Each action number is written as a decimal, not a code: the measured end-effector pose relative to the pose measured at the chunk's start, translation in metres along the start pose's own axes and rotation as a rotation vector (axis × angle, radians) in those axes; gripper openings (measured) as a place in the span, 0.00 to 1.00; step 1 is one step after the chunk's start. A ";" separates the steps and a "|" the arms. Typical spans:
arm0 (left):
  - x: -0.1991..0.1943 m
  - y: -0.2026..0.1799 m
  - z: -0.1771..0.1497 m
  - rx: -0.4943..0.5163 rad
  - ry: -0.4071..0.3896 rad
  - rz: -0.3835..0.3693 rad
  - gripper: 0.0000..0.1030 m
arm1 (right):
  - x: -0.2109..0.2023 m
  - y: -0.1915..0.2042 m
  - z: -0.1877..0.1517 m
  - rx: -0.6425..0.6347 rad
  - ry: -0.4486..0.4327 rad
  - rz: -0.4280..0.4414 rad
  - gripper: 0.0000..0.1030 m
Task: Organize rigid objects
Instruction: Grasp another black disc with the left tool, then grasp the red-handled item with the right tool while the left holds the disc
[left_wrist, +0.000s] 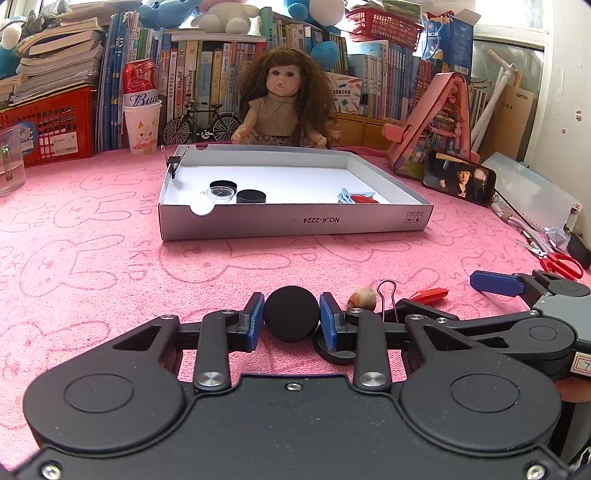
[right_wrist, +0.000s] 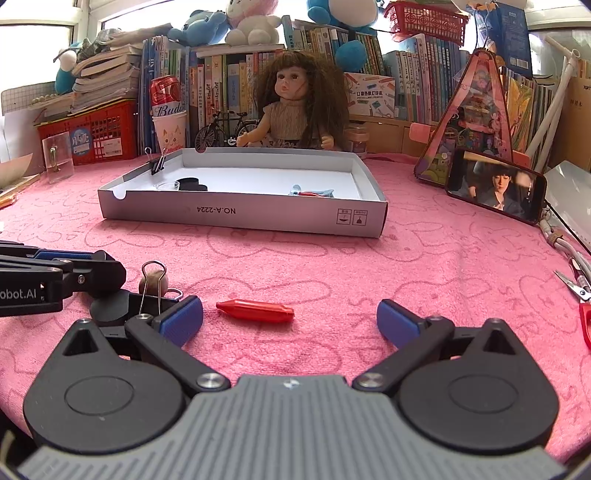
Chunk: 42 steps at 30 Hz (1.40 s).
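Note:
My left gripper (left_wrist: 291, 314) is shut on a black round lid (left_wrist: 291, 313), held just above the pink cloth. A second black lid (left_wrist: 334, 354) lies under its right finger. Beside it are a brown shell (left_wrist: 362, 298), a binder clip (left_wrist: 388, 299) and a red clip (left_wrist: 430, 294). My right gripper (right_wrist: 290, 319) is open and empty, with the red clip (right_wrist: 255, 311) lying between its fingertips. The white box (left_wrist: 295, 221) ahead holds two black lids (left_wrist: 251, 196), a clear lid (left_wrist: 220, 192) and blue and red clips (left_wrist: 356, 196).
A doll (left_wrist: 282, 99), books, a red crate (left_wrist: 51, 122) and a can in a paper cup (left_wrist: 142, 125) stand behind the box. A phone (left_wrist: 458, 178) leans at the right. Red scissors (left_wrist: 559, 262) lie at the right edge. A clear cup (left_wrist: 9, 162) stands far left.

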<state>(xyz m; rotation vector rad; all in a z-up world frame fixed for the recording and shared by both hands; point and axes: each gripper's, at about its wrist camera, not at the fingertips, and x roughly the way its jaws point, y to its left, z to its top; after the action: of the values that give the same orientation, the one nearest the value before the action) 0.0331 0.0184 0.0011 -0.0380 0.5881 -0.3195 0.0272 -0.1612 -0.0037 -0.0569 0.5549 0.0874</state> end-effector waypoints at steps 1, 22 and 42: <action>0.000 0.000 0.000 -0.002 -0.001 0.001 0.29 | 0.000 0.000 0.000 0.000 0.000 0.000 1.00; -0.002 0.001 0.003 -0.008 -0.019 0.012 0.29 | -0.014 0.003 -0.002 0.020 -0.060 0.010 0.41; 0.001 -0.003 0.011 -0.011 -0.031 0.008 0.29 | -0.021 -0.005 0.002 0.049 -0.081 0.001 0.31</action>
<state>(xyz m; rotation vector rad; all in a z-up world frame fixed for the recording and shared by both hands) 0.0394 0.0146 0.0099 -0.0513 0.5587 -0.3073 0.0111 -0.1671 0.0094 -0.0051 0.4758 0.0764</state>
